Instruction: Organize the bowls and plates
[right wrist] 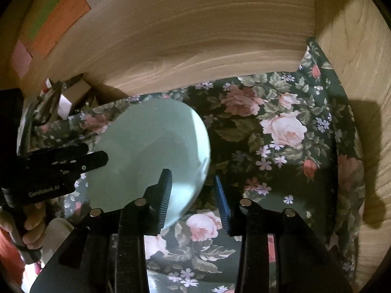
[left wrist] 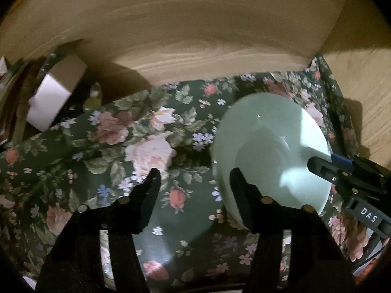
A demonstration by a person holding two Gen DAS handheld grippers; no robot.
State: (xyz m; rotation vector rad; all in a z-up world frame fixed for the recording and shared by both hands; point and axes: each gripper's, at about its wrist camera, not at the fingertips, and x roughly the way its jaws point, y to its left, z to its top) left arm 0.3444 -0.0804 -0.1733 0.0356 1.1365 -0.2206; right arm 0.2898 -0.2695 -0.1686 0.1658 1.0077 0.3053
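Nearest of all, holding the left gripper (left wrist: pixel 195 178) open just above the flowered cloth (left wrist: pixel 110 146), with one finger over bare cloth and the other in front of the near left rim of the pale green bowl (left wrist: pixel 268 134), not squeezing anything. Gripping that tool's handle with a hand (right wrist: pixel 34 227), down at the near left. Reaching in from the near right with the right gripper (right wrist: pixel 193 188), keeping its black finger inside the bowl and its blue pad outside, so catching the bowl's right rim between the two. Not being able to tell whether those pads are pressing on the rim or just sitting beside it. A little farther in, tipping the bowl up on its side on the right half of the cloth, showing its hollow inside to both cameras. Farther back on the left, leaning a white and brown box (left wrist: pixel 48 102) among some dark clutter, well apart from the bowl. Farthest away, closing in the space with a wooden back wall (left wrist: pixel 195 24) and a wooden side wall (right wrist: pixel 361 48) on the right, and sticking an orange paper (right wrist: pixel 61 19) high up on the far left.
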